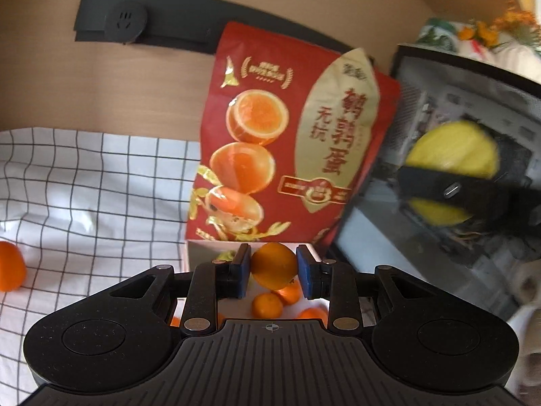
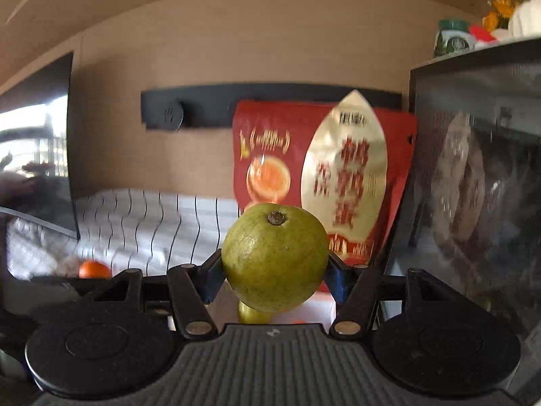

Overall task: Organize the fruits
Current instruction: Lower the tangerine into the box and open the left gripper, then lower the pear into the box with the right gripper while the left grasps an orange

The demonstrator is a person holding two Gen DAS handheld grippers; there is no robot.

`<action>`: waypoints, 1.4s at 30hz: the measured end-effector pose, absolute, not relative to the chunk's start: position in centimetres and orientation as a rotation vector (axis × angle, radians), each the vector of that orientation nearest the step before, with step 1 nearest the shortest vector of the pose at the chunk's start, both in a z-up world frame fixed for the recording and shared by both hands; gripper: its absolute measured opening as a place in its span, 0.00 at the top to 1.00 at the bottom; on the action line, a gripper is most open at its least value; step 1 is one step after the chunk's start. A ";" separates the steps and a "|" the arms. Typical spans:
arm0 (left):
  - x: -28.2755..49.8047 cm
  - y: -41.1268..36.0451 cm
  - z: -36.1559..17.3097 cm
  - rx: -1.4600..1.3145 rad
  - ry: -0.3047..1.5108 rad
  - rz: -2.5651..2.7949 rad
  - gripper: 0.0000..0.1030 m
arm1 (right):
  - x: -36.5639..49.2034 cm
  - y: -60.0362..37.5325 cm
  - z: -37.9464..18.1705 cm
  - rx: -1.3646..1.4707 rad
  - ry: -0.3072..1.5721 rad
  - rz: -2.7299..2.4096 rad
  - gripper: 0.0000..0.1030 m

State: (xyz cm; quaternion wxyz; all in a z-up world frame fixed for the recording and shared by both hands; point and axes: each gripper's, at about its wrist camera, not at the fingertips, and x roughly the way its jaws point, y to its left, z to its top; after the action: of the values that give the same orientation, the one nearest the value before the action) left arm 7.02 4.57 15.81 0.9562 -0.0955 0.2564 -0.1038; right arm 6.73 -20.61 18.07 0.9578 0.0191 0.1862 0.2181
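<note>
My left gripper (image 1: 274, 265) is shut on a small orange (image 1: 270, 270), held above a white box (image 1: 199, 250) with several small oranges (image 1: 267, 305) inside. At the right of the left wrist view a blurred yellow-green fruit (image 1: 453, 150) hangs with a black finger (image 1: 446, 187) across it. In the right wrist view my right gripper (image 2: 275, 270) is shut on that green pear (image 2: 274, 253), stem end facing the camera. Another green fruit (image 2: 252, 314) shows just below it, over the white box (image 2: 318, 306). A loose orange (image 1: 10, 265) lies on the checked cloth (image 1: 101, 186) at the left.
A red snack bag (image 1: 287, 128) stands upright against the wooden wall, right behind the box. A dark glass-fronted case (image 1: 456, 108) rises at the right, with jars and flowers (image 2: 453, 39) on top. A black socket rail (image 1: 152, 20) runs along the wall.
</note>
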 end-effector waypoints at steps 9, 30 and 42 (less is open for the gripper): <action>10.0 3.3 11.9 -0.174 0.660 -0.223 0.67 | 9.0 -20.3 19.5 0.049 0.407 0.401 0.41; 9.0 10.6 10.1 -0.255 0.568 -0.144 0.67 | 11.2 -20.1 14.9 0.075 0.570 0.416 0.41; 6.1 24.7 10.0 -0.287 0.522 0.183 0.67 | 16.8 -14.4 6.6 0.104 0.844 0.418 0.41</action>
State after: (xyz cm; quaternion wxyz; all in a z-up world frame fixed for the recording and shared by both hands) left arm 6.14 24.70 10.02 0.9519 -0.1412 0.2568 0.0901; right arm 16.81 -14.39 6.57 0.8898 0.0500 0.4065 0.2014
